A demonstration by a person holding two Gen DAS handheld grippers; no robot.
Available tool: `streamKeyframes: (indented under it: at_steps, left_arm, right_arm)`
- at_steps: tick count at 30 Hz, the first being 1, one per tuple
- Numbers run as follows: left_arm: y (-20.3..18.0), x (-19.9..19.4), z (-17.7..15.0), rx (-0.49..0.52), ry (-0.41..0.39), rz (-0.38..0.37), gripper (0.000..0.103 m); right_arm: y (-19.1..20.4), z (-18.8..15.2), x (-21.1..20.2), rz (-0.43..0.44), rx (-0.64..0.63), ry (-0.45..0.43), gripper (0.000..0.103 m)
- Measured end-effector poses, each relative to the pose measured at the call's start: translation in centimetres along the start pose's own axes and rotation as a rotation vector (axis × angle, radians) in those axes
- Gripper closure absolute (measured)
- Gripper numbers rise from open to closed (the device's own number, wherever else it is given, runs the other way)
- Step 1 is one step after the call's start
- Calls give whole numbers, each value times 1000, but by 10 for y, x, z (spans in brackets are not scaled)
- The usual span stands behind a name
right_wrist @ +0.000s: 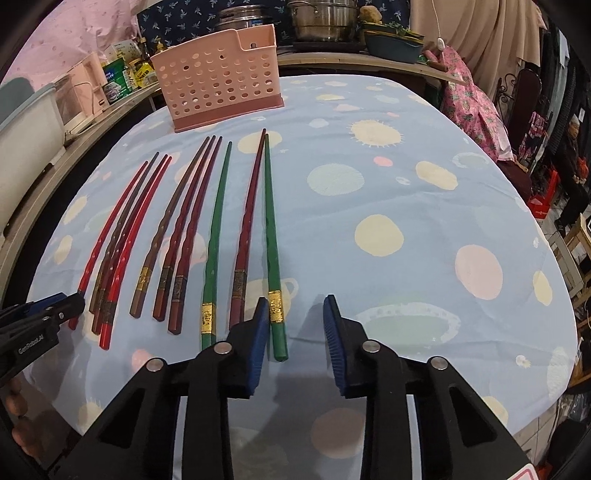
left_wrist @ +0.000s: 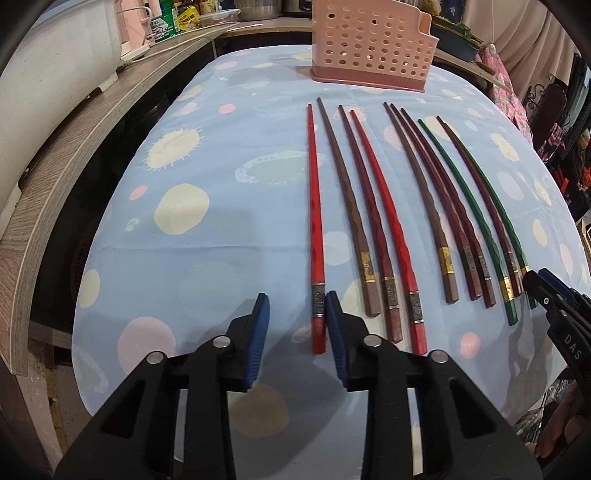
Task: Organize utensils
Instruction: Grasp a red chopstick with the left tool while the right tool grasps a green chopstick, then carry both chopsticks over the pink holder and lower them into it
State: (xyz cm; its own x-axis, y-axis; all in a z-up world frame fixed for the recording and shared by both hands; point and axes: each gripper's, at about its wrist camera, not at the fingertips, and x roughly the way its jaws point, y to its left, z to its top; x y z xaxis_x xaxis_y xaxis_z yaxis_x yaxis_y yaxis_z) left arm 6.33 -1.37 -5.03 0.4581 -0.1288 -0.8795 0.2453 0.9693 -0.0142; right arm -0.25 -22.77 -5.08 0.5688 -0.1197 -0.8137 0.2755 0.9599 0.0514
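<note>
Several chopsticks lie side by side on the blue spotted tablecloth (left_wrist: 229, 229), thick ends toward me. My left gripper (left_wrist: 297, 295) is open over the leftmost red chopstick (left_wrist: 314, 221); that stick's thick end lies between the jaws, close against the right finger (left_wrist: 334, 325). My right gripper (right_wrist: 296, 298) is open too, and the rightmost green chopstick (right_wrist: 271, 240) with a gold band lies between its jaws beside the left finger (right_wrist: 258, 332). A pink perforated utensil holder (left_wrist: 369, 48) (right_wrist: 221, 77) stands upright at the table's far side.
Red, brown, maroon and green chopsticks (left_wrist: 424, 206) fill the row between the two grippers. A wooden counter (left_wrist: 74, 155) with boxes and a white appliance curves along the left. Steel pots (right_wrist: 321, 18) stand behind the holder. Bare cloth (right_wrist: 424, 221) lies right of the row.
</note>
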Motion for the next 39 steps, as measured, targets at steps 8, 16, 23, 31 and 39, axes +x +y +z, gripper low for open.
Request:
streamKeyframes:
  at_steps: [8, 16, 23, 31, 39]
  left_arm:
    - [4, -2, 1, -17, 12, -50, 96]
    - [15, -30, 13, -50, -37, -69, 96]
    - [26, -72, 55, -80, -144, -90, 96]
    - [32, -110, 139, -96, -292, -100, 96]
    - [33, -128, 231, -118, -393, -111, 96]
  right_arm:
    - [5, 0, -3, 32, -32, 3, 95]
    - [-2, 24, -39, 47, -15, -74, 96]
    - [-13, 79, -77, 70, 9, -204, 96]
    - [-25, 166, -95, 131, 60, -335, 96]
    - [-28, 244, -90, 166, 93, -406, 96]
